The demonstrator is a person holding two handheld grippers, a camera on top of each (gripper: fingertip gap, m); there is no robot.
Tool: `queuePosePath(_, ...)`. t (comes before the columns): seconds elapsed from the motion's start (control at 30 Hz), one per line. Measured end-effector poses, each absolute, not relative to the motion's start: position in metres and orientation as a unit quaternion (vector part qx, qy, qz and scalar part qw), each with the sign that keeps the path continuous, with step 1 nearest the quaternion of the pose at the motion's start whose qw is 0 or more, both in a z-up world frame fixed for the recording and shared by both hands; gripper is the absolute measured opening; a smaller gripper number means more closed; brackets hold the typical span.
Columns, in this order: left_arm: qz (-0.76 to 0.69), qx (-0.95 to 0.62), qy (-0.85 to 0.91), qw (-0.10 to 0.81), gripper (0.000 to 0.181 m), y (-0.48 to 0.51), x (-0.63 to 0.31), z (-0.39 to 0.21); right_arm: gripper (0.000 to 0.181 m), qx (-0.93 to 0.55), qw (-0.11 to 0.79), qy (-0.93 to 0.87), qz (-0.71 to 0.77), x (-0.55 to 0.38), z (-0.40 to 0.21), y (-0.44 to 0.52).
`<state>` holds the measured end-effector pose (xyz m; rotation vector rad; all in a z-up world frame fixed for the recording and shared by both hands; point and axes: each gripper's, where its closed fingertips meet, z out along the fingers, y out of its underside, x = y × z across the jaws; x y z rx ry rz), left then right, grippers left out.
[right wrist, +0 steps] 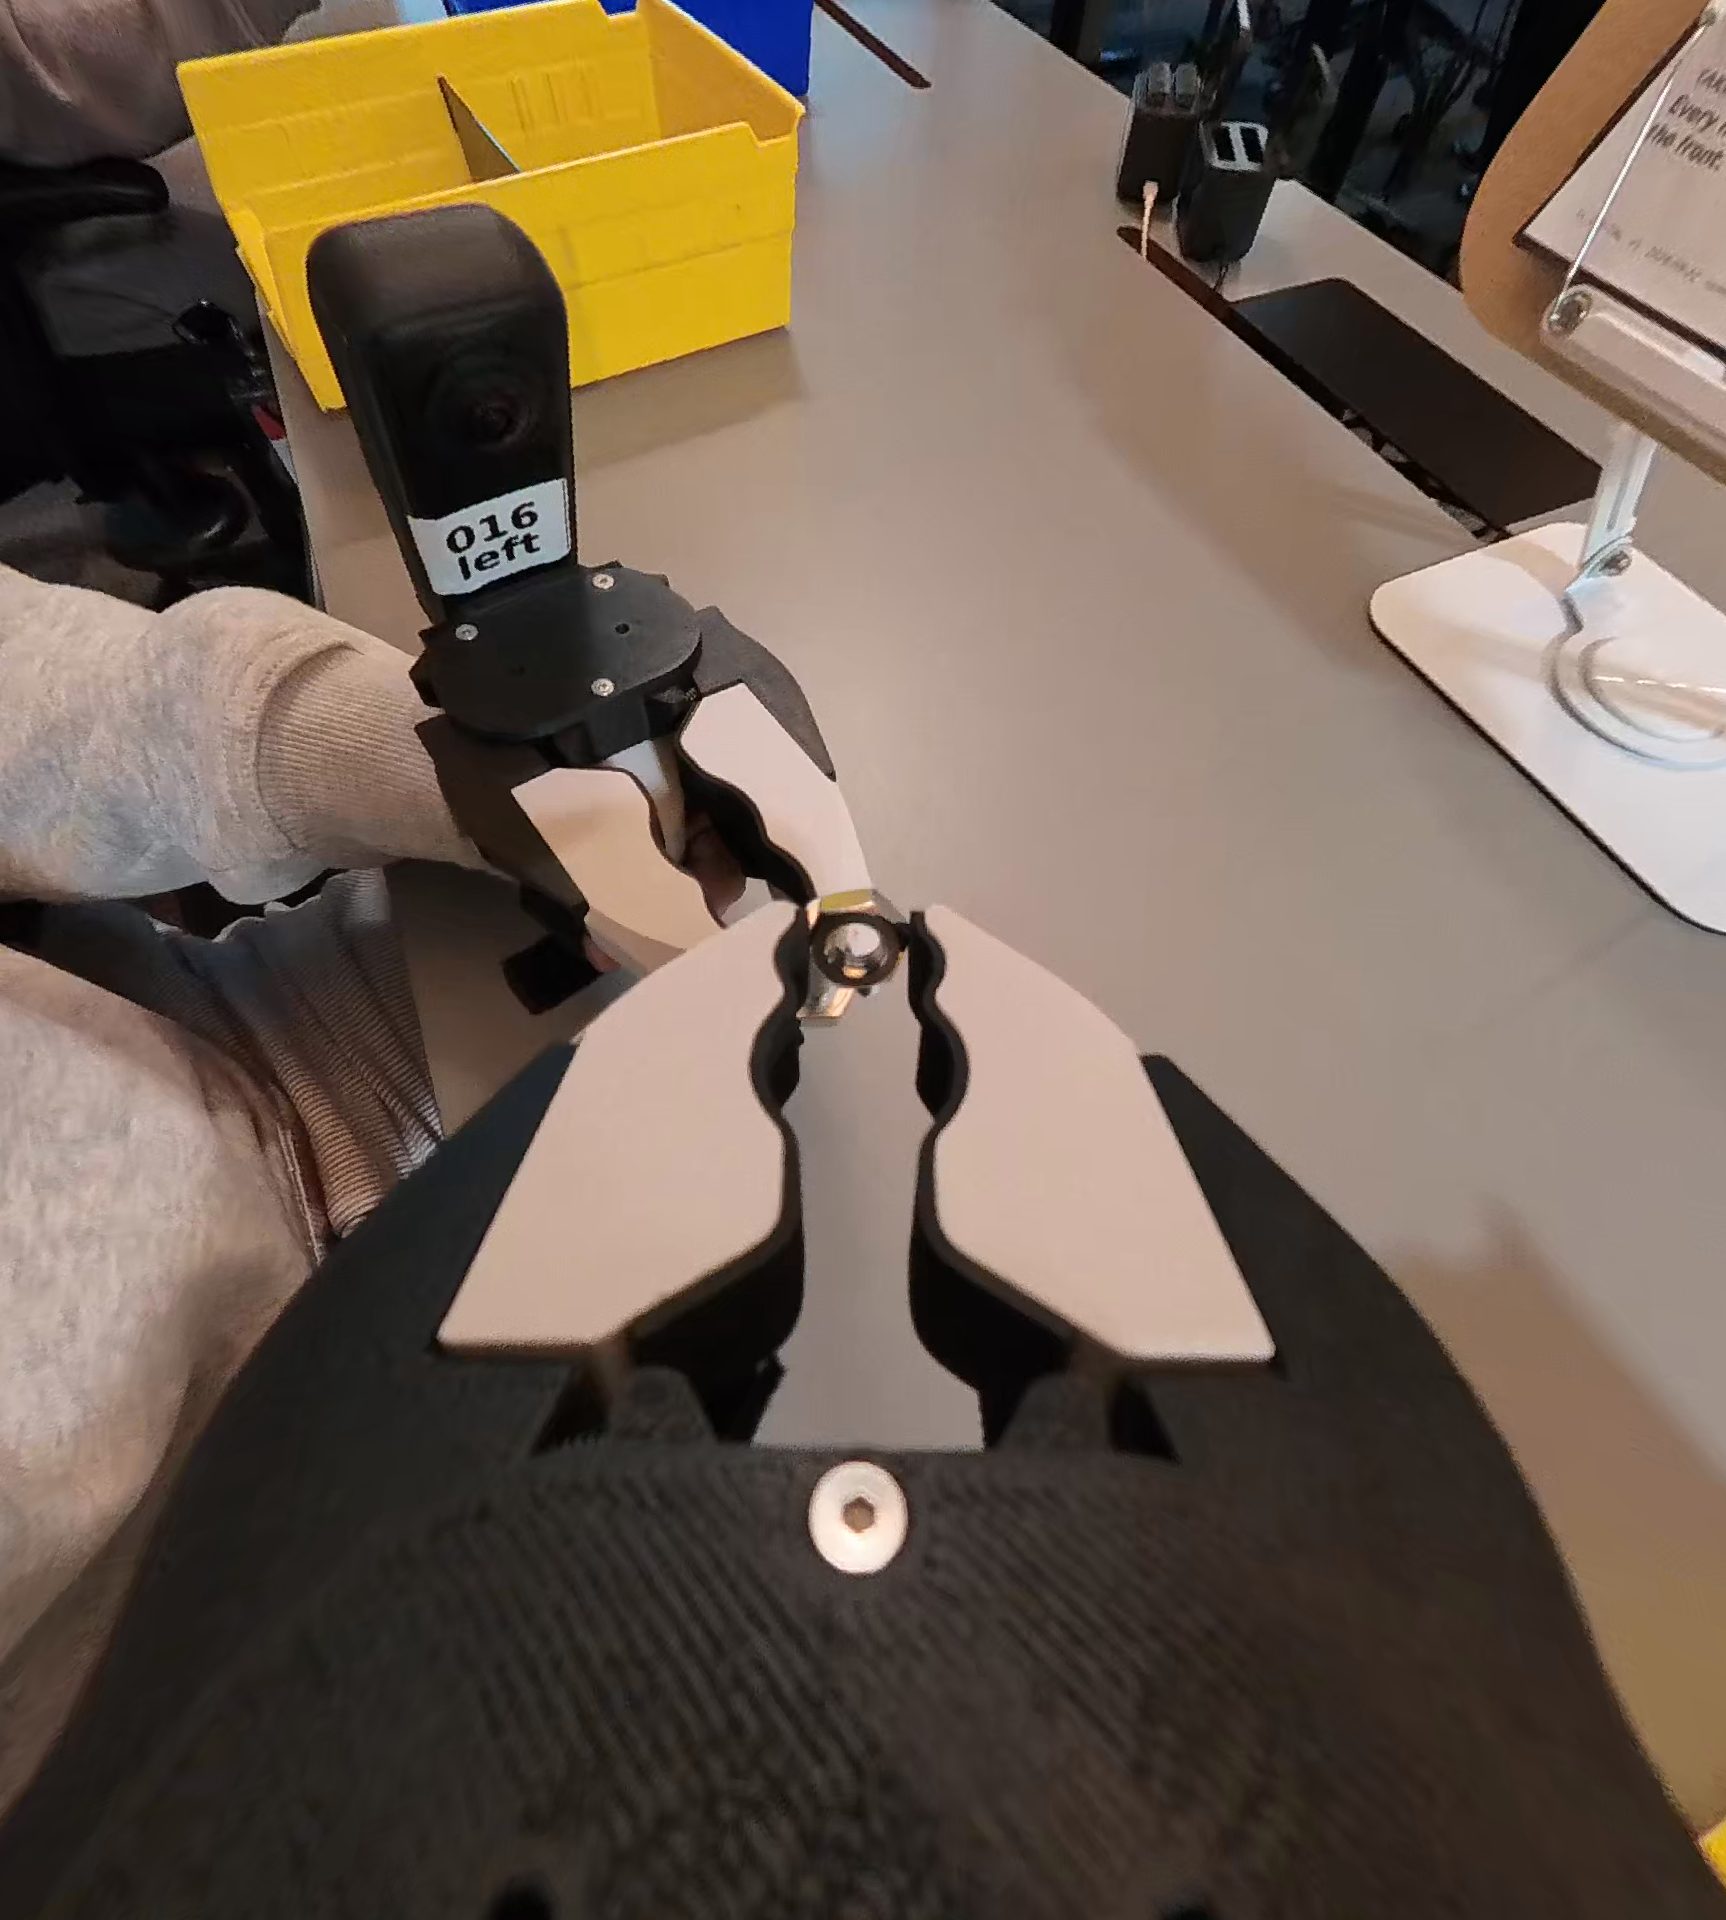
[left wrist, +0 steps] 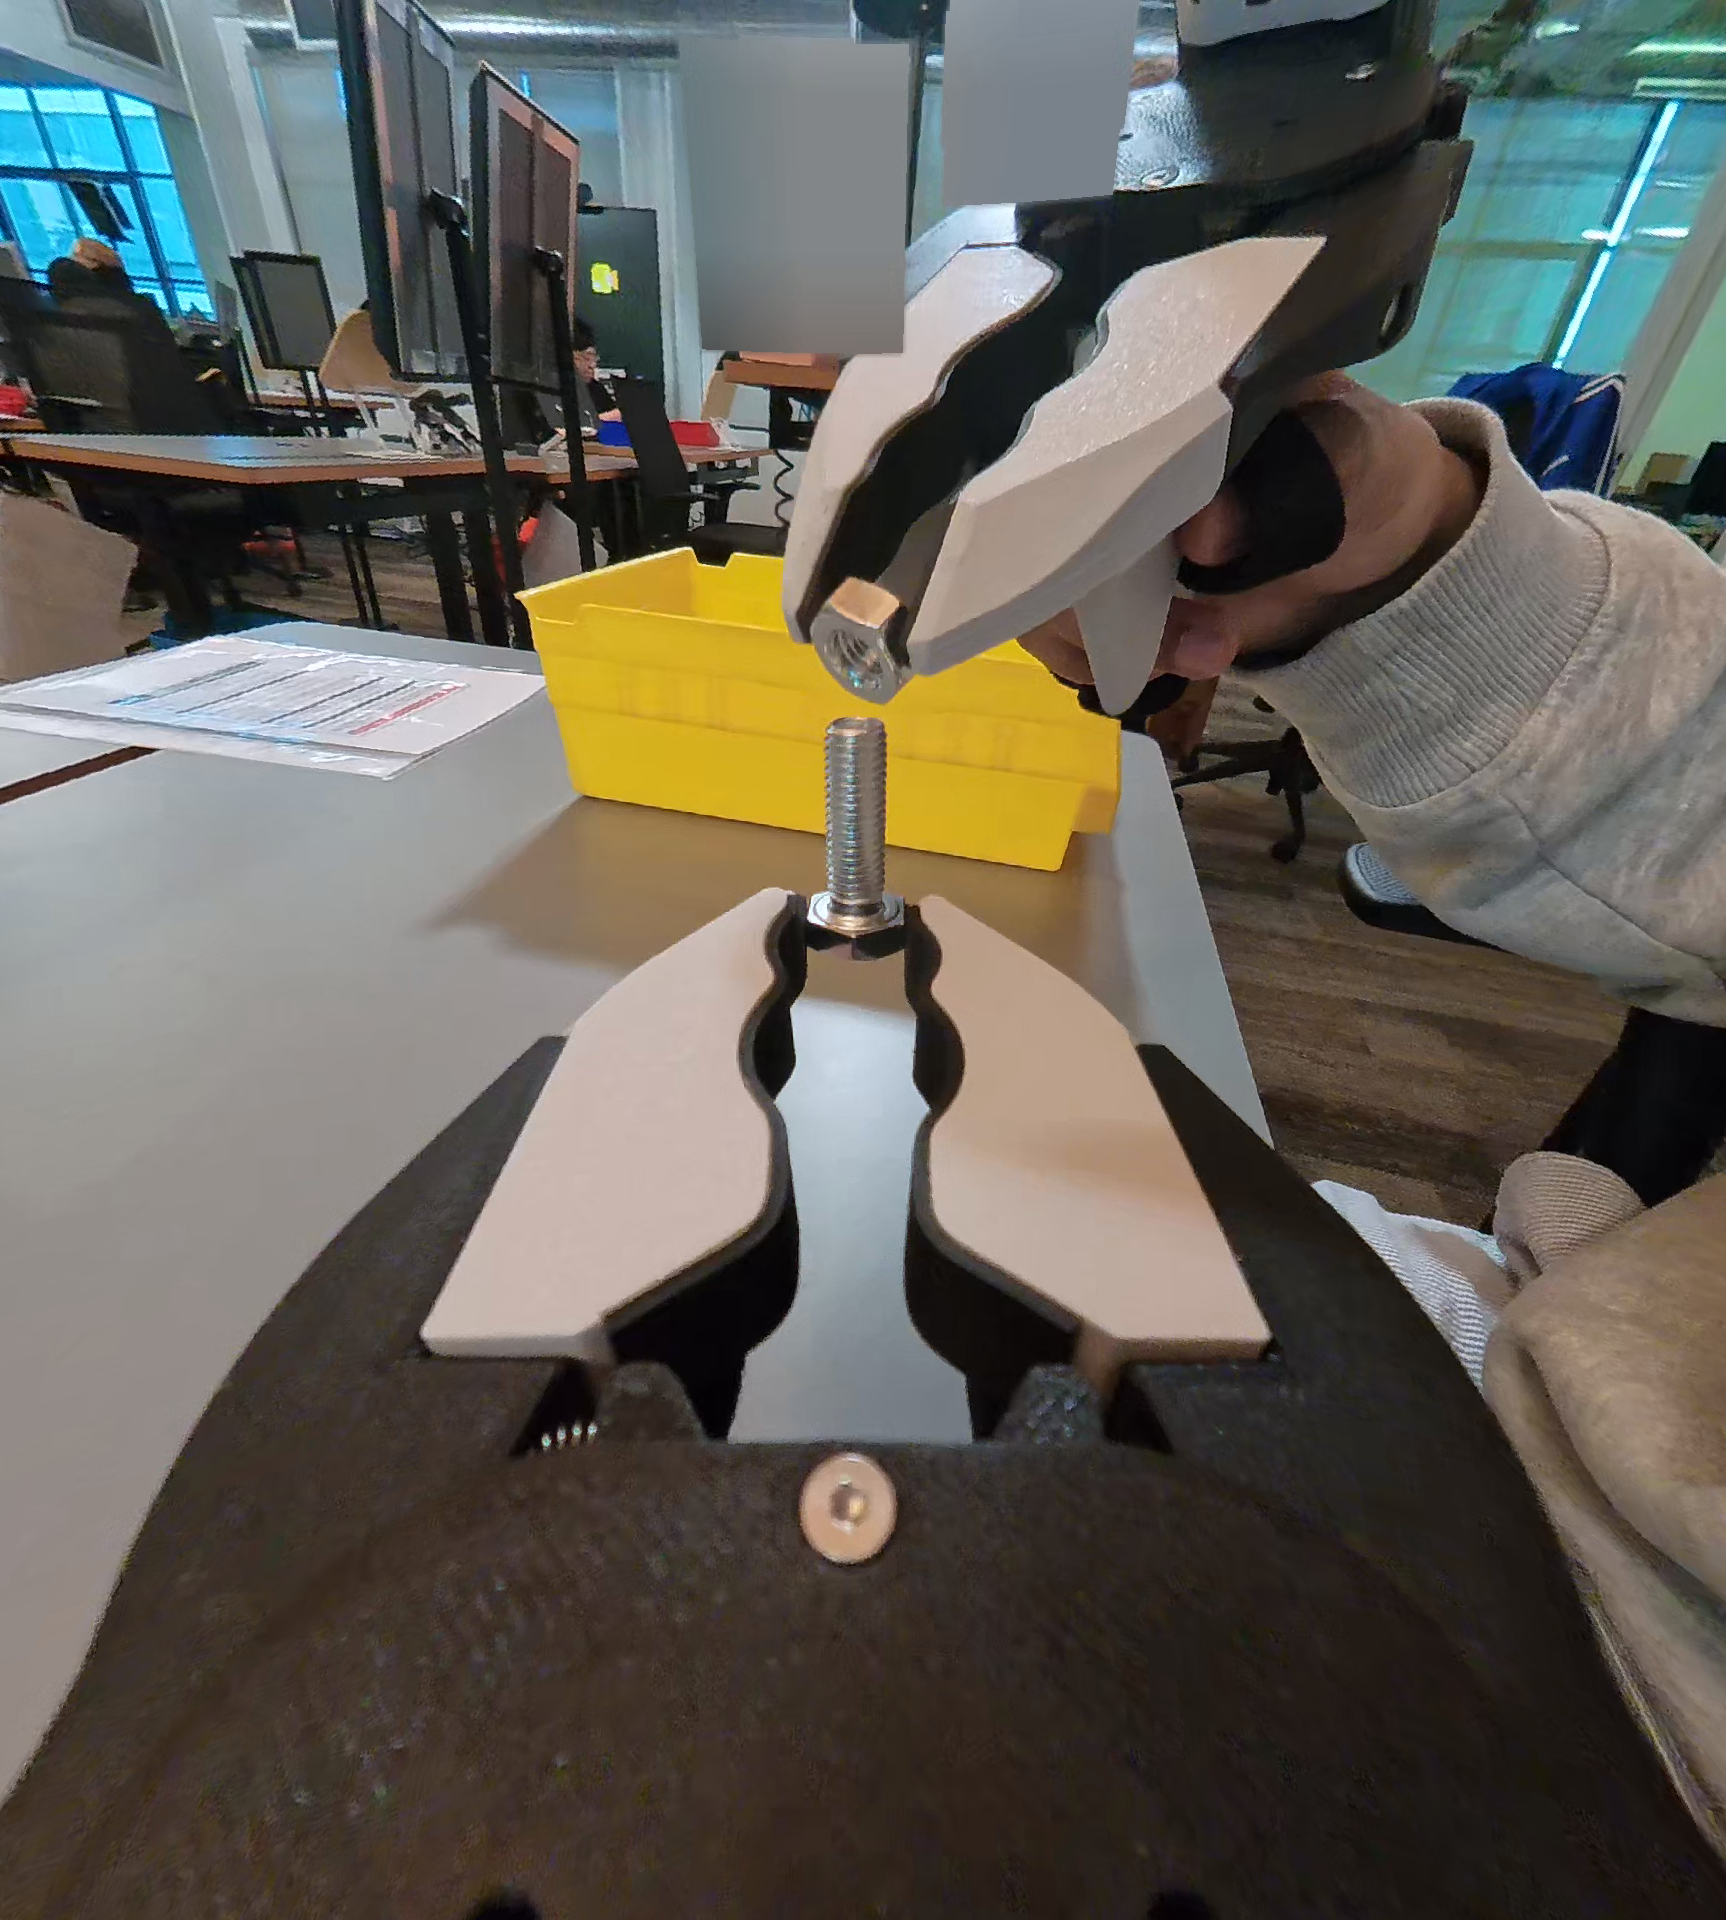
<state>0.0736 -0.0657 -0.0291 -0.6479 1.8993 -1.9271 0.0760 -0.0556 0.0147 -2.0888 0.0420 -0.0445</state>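
Silver metal shows at the tips of both grippers. The left gripper point(left wrist: 854, 920) has its jaws clenched on the hexagonal head of a bolt point(left wrist: 856, 821), and the threaded shaft stands upright above the jaws. The right gripper point(left wrist: 864, 634) comes down from above at a slant, with its jaws clenched on a hex nut point(left wrist: 861, 646). The nut hangs just above the top of the bolt, apart from it, and its hole faces down toward the shaft.

From the right wrist view the nut point(right wrist: 851, 951) sits between the tips of the right gripper point(right wrist: 854, 951), and the left gripper point(right wrist: 786, 904) reaches in from the left, just behind and under it. A black camera stick with a white label point(right wrist: 491, 540) stands on top of that gripper. A hand in a beige sleeve point(right wrist: 163, 748) holds it.

Both grippers are above a grey table point(left wrist: 215, 1039). A yellow bin point(left wrist: 734, 717) stands on the table behind the bolt, near the table's edge. The bin point(right wrist: 630, 260) has a dark divider inside. A printed sheet in a clear cover point(left wrist: 246, 696) lies at the left on the table. A white stand with a paper holder point(right wrist: 1586, 665) is on the table at the right, well apart from the grippers.
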Motion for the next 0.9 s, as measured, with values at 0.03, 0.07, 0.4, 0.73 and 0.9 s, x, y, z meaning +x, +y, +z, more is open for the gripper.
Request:
queuePosePath(0.03, -0.681, -0.229, 0.673, 0.178, 0.019, -0.0662, 0.0735, -0.0299, 0.018, -0.865, 0.501, 0.018, -0.016, 0.0757, 0.0131, -0.0554)
queuePosePath(0.07, -0.68, -0.229, 0.674, 0.178, 0.019, -0.0664, 0.0733, -0.0305, 0.018, -0.866, 0.5, 0.018, -0.012, 0.0753, 0.0117, -0.0546)
queuePosePath(0.4, -0.674, -0.233, 0.677, 0.181, 0.018, -0.0632, 0.0747, -0.0343, 0.018, -0.872, 0.489, 0.014, -0.002, 0.0705, 0.0034, -0.0484)
queuePosePath(0.73, -0.674, -0.233, 0.679, 0.177, 0.018, -0.0643, 0.0744, -0.036, 0.018, -0.865, 0.501, 0.026, 0.015, 0.0746, 0.0042, -0.0501)
queuePosePath(0.9, -0.675, -0.235, 0.677, 0.175, 0.018, -0.0637, 0.0745, -0.0358, 0.018, -0.861, 0.507, 0.029, 0.021, 0.0755, 0.0046, -0.0495)
